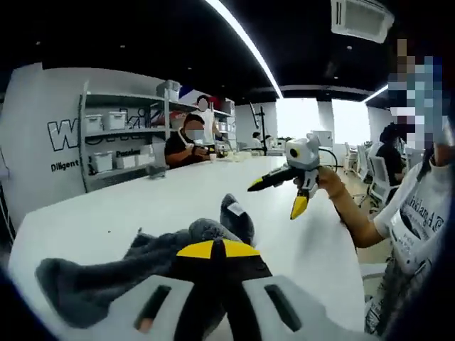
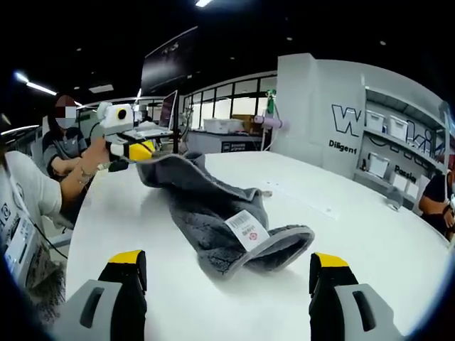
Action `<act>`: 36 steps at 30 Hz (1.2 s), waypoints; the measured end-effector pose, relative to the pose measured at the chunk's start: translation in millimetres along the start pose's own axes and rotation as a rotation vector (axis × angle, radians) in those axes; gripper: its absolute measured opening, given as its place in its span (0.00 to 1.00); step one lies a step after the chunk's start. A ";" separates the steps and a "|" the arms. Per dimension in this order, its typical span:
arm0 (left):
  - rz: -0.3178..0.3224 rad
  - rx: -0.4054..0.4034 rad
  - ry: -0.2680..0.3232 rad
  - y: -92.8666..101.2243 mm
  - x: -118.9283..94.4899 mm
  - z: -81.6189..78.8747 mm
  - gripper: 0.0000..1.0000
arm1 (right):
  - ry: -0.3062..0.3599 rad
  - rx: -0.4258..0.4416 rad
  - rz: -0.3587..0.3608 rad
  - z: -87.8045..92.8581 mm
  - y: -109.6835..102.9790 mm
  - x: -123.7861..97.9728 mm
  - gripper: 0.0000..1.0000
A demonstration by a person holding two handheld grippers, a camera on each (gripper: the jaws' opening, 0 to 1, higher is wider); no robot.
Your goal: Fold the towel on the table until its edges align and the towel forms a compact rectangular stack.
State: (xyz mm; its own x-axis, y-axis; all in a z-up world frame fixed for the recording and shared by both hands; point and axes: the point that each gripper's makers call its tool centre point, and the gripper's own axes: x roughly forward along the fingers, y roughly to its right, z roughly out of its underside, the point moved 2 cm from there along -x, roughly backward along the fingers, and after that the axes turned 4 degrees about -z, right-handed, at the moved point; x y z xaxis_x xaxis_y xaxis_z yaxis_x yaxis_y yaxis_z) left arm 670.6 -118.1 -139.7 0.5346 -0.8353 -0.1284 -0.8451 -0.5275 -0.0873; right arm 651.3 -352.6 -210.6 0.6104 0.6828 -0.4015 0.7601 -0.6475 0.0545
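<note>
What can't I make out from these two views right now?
- Left gripper view: the left gripper is shut on the grey towel; its own body hides the cloth below the pinch.
- Right gripper view: the towel's far corner hides behind the left gripper.
- Right gripper view: the towel label print is too small.

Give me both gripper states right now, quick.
Left gripper: shut on the grey towel, lifting one end.
Right gripper: open, holding nothing, short of the towel.
</note>
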 end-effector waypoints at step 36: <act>-0.639 0.197 -0.099 -277.2 -36.9 -107.2 0.04 | -0.003 0.002 0.011 2.4 0.2 -1.5 0.99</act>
State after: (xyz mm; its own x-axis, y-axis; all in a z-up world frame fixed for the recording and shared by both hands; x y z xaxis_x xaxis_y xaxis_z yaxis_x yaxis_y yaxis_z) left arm 884.6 42.3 -4.9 0.9351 -0.3450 -0.0810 -0.3506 -0.8673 -0.3533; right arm 650.0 -354.5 -212.1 0.6179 0.6747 -0.4036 0.7531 -0.6554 0.0573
